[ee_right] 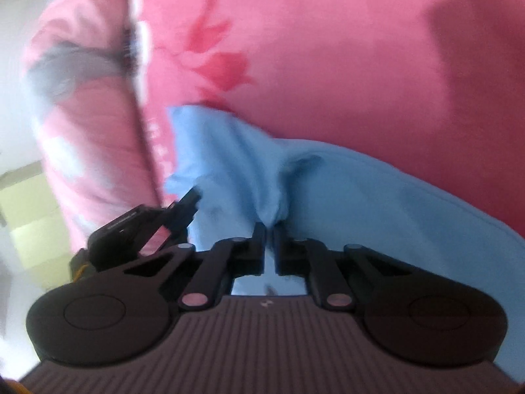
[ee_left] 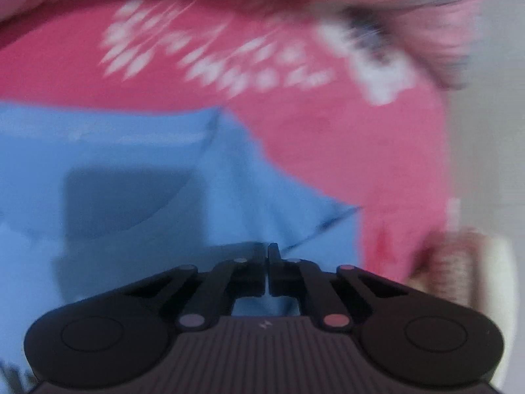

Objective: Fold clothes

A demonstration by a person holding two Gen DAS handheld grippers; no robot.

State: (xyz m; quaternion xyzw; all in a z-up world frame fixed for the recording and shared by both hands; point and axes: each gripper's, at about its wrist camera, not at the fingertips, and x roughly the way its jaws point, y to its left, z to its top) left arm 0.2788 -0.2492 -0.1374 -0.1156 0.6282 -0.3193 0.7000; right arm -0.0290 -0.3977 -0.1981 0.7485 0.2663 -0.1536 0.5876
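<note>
The right gripper (ee_right: 269, 233) was pinched shut on a bunched fold of the blue garment (ee_right: 377, 197), likely to lift that edge for folding. The left gripper (ee_left: 266, 256) was shut too, its tips over the blue cloth; whether it gripped cloth I could not tell. The garment lay on pink printed bedding (ee_right: 328, 49). A pink pillow (ee_right: 92, 98) crowded the edge, beside the grip.

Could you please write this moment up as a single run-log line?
step: grasp for fold | left gripper: shut on blue garment | right gripper: shut on blue garment | underneath: pink sheet
</note>
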